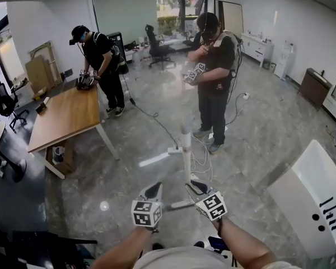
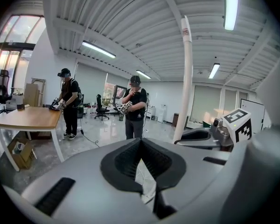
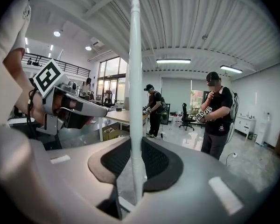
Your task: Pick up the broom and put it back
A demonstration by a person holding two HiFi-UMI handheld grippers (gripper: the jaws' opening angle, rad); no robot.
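The broom's white handle point(image 1: 186, 150) stands upright in front of me, and its lower end is hidden behind my grippers. My right gripper point(image 1: 194, 185) is shut on the handle point(image 3: 135, 78), which runs straight up between its dark pads point(image 3: 151, 160) towards the ceiling. My left gripper point(image 1: 154, 191) hangs just to the left of it, a little apart from the pole. Its jaws point(image 2: 140, 141) meet at the tips with nothing between them. In the left gripper view the handle point(image 2: 185, 78) rises at the right, beside the right gripper's marker cube point(image 2: 237, 122).
A wooden table point(image 1: 67, 116) stands at the left, with one person point(image 1: 101, 60) working at it. Another person point(image 1: 215, 77) stands straight ahead. Cables and a power strip point(image 1: 175, 149) lie on the floor near the pole. A white panel point(image 1: 311, 200) is at the right.
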